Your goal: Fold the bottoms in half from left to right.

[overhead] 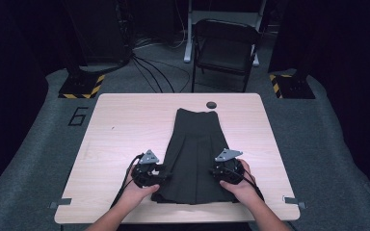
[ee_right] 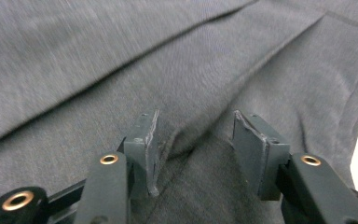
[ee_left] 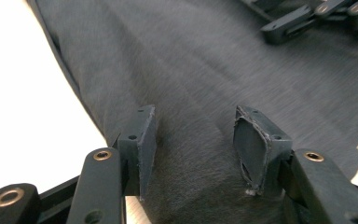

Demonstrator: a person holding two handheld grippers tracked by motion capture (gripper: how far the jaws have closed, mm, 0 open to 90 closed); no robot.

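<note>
A dark grey pleated skirt [overhead: 195, 149] lies flat down the middle of the light wooden table [overhead: 125, 125], its narrow waist at the far end and its wide hem near me. My left gripper [overhead: 166, 174] rests at the skirt's left edge near the hem. In the left gripper view the skirt [ee_left: 205, 70] runs under my left gripper [ee_left: 193, 140], whose jaws stand apart without pinching the cloth. At the right edge near the hem is my right gripper [overhead: 215, 171]. In its own view my right gripper [ee_right: 193, 140] is open over a raised crease of the skirt [ee_right: 121, 56].
A small black round object [overhead: 211, 104] lies on the table just beyond the waist. Bare tabletop lies on both sides of the skirt. A dark folding chair [overhead: 224, 45] and floor cables stand behind the table. The right gripper's jaws [ee_left: 307, 18] show far off in the left gripper view.
</note>
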